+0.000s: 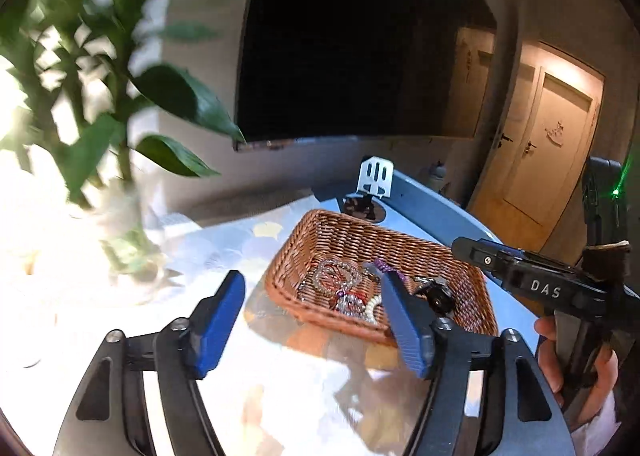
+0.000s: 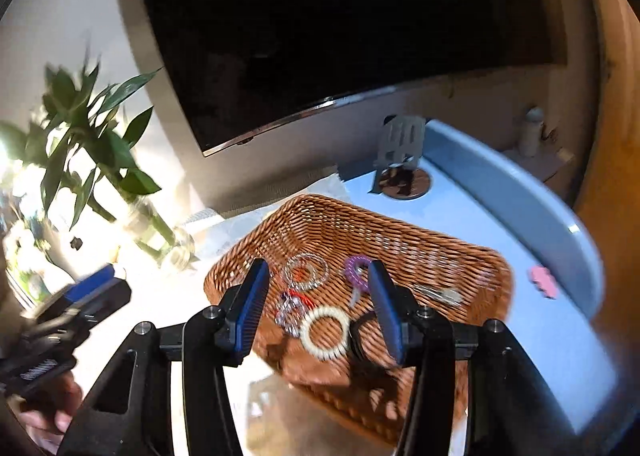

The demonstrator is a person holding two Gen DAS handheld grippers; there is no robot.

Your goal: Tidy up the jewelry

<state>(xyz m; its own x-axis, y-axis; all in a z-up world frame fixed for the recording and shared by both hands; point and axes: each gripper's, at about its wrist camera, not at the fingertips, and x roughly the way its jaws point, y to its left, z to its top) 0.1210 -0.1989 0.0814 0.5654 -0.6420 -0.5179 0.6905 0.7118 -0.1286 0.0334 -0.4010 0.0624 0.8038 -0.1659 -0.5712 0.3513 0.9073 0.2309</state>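
A brown wicker basket (image 1: 404, 240) (image 2: 420, 244) sits on the table and holds several pieces of jewelry. In the right wrist view I see a cream bead bracelet (image 2: 325, 332), a clear bead bracelet (image 2: 306, 271), a purple coil bracelet (image 2: 356, 271), a black ring (image 2: 360, 332) and a silver clip (image 2: 440, 294). My right gripper (image 2: 318, 310) is open and empty, above the basket's near part. My left gripper (image 1: 310, 318) is open and empty, at the basket's near left edge. The clear bead bracelet (image 1: 336, 276) also shows in the left wrist view.
A glass vase with green bamboo stalks (image 1: 132, 252) (image 2: 160, 236) stands left of the basket. A dark TV screen (image 1: 360, 36) hangs behind. A white slotted stand (image 1: 376, 176) (image 2: 402, 144) sits on a round coaster. A pink object (image 2: 543, 282) lies on the blue tabletop (image 2: 540, 320).
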